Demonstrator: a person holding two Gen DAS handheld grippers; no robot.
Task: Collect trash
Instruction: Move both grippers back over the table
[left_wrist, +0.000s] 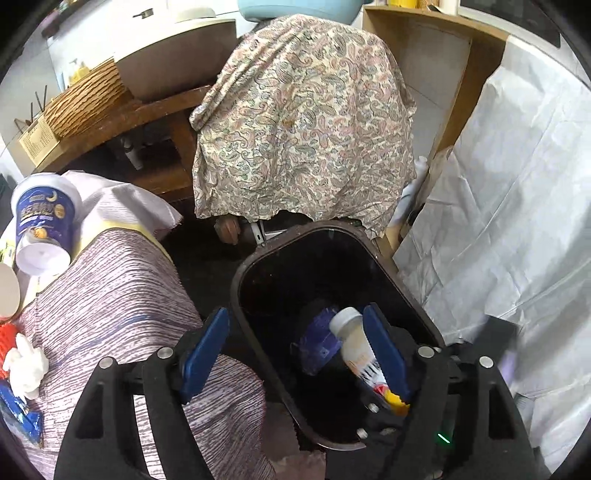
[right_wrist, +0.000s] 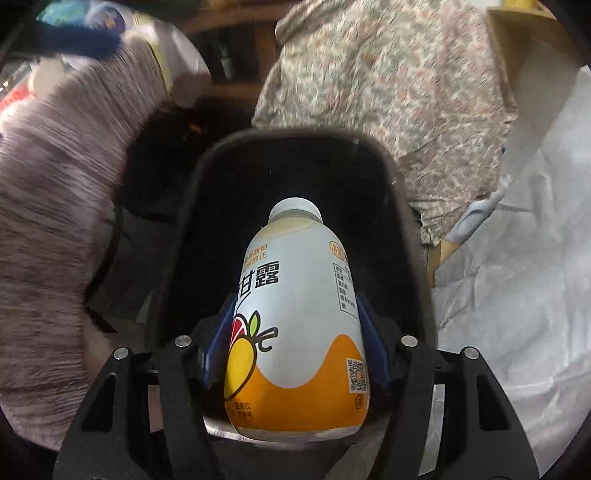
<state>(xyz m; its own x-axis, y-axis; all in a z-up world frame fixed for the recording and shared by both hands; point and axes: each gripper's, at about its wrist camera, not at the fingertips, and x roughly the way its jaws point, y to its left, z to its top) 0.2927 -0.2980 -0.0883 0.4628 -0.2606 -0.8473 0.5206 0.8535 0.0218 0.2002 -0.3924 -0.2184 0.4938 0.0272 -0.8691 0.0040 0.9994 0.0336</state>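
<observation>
A black trash bin (left_wrist: 246, 266) stands on the floor beside a cloth-covered table. My left gripper (left_wrist: 295, 314) hovers open over the bin's near left rim, with nothing between its blue pads. Below it, inside the bin's mouth, are a purple wrapper (left_wrist: 320, 341) and a white-capped drink bottle (left_wrist: 351, 332). In the right wrist view, my right gripper (right_wrist: 293, 302) is shut on that bottle (right_wrist: 295, 314), white with an orange base and a fruit picture. The bottle's cap points into the dark bin (right_wrist: 207, 158).
A blue tub (left_wrist: 42, 221) lies on the striped purple cloth (left_wrist: 122, 295) at left, with red-and-white litter (left_wrist: 22, 358) and a blue wrapper (left_wrist: 20, 417) nearer the edge. Behind the bin hangs a paisley cloth (left_wrist: 303, 122). To its right is white sheeting (left_wrist: 509, 221).
</observation>
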